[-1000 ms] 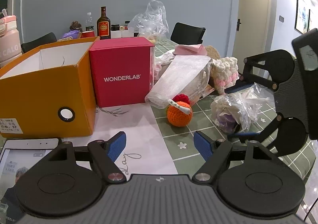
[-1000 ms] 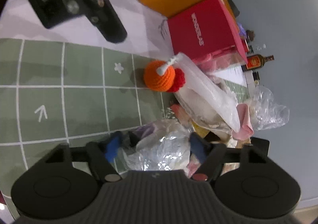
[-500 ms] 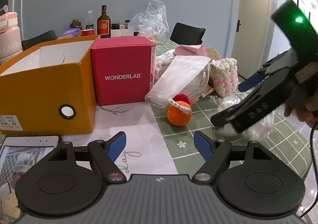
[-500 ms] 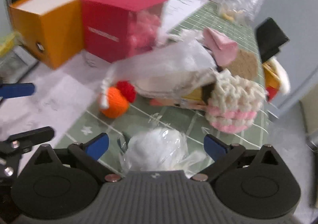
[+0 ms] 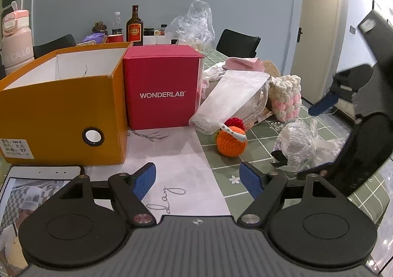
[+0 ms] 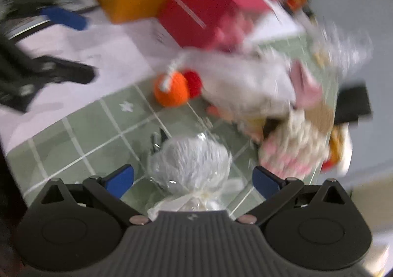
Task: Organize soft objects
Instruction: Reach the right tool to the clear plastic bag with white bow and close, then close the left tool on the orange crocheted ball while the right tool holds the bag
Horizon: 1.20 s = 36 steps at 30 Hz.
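Observation:
An orange crochet ball (image 5: 231,142) with a red pompom lies on the green checked cloth, also in the blurred right wrist view (image 6: 171,90). A plastic-wrapped soft toy (image 5: 298,145) lies to its right. In the right wrist view it (image 6: 194,164) sits between the open fingers of my right gripper (image 6: 192,180), untouched. A cream and pink knitted piece (image 5: 286,96) and a white fabric bag (image 5: 231,100) lie behind. My left gripper (image 5: 197,180) is open and empty, low over the white paper, short of the orange ball.
An open orange box (image 5: 61,110) and a red WONDERLAB box (image 5: 161,90) stand at the left. A tablet (image 5: 29,193) lies near the front left. Bottles (image 5: 134,27) and plastic bags (image 5: 194,24) stand at the back. The right gripper's body (image 5: 363,115) fills the right edge.
My right gripper swung and tilted above the wrapped toy, which stays between its open fingers on the cloth. My left gripper has barely moved.

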{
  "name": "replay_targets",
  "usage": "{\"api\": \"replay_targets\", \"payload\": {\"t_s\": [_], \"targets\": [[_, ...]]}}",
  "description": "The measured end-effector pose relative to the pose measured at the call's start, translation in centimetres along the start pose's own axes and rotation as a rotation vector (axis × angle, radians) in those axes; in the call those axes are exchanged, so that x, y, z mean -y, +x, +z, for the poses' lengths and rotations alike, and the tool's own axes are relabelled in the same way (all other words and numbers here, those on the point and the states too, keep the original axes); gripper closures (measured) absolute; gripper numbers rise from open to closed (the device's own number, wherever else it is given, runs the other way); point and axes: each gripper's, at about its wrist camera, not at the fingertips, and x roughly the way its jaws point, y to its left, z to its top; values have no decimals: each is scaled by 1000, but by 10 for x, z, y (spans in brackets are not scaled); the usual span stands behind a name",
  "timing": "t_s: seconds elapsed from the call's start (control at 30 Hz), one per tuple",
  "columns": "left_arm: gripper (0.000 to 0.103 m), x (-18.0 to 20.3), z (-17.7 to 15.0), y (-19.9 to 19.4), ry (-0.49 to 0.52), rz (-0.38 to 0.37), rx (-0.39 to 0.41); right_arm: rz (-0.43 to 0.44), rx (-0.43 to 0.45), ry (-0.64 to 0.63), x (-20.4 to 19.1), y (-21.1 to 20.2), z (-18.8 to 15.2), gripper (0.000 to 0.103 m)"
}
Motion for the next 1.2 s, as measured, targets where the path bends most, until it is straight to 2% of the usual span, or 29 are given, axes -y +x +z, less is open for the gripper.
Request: {"api": "replay_targets", "payload": {"t_s": [0.1, 0.17, 0.2, 0.27, 0.33, 0.43, 0.5, 0.6, 0.7, 0.77, 0.83, 0.97, 1.07, 1.2], "targets": [[12, 3, 1, 1, 14, -10, 1, 27, 44, 72, 7, 7, -8, 4], [12, 7, 1, 3, 27, -11, 2, 34, 74, 95, 6, 9, -11, 13], [12, 9, 2, 4, 33, -12, 3, 44, 95, 111, 6, 9, -13, 26], [12, 14, 3, 7, 45, -15, 0, 69, 156, 157, 8, 9, -16, 29], [12, 19, 4, 10, 58, -25, 0, 46, 179, 197, 8, 9, -19, 36], [12, 26, 6, 15, 93, -35, 6, 26, 234, 288, 9, 7, -26, 41], [12, 32, 6, 19, 140, -31, 11, -11, 258, 350, 9, 4, -35, 43], [12, 40, 7, 26, 200, -41, 0, -119, 313, 410, 0, 2, -49, 43], [12, 44, 8, 33, 206, -56, -2, -206, 334, 459, -10, 9, -60, 43], [12, 46, 7, 37, 206, -54, -4, -251, 380, 497, -18, 9, -65, 43], [12, 47, 4, 40, 231, -48, -11, -258, 432, 609, -16, 7, -74, 43], [12, 42, -2, 42, 249, -51, 6, -256, 478, 761, -13, 17, -84, 43], [12, 46, 0, 52, 248, -66, -16, -274, 485, 786, -13, 15, -85, 43], [12, 56, 4, 63, 239, -46, 16, -223, 508, 832, -8, 15, -93, 43]]}}
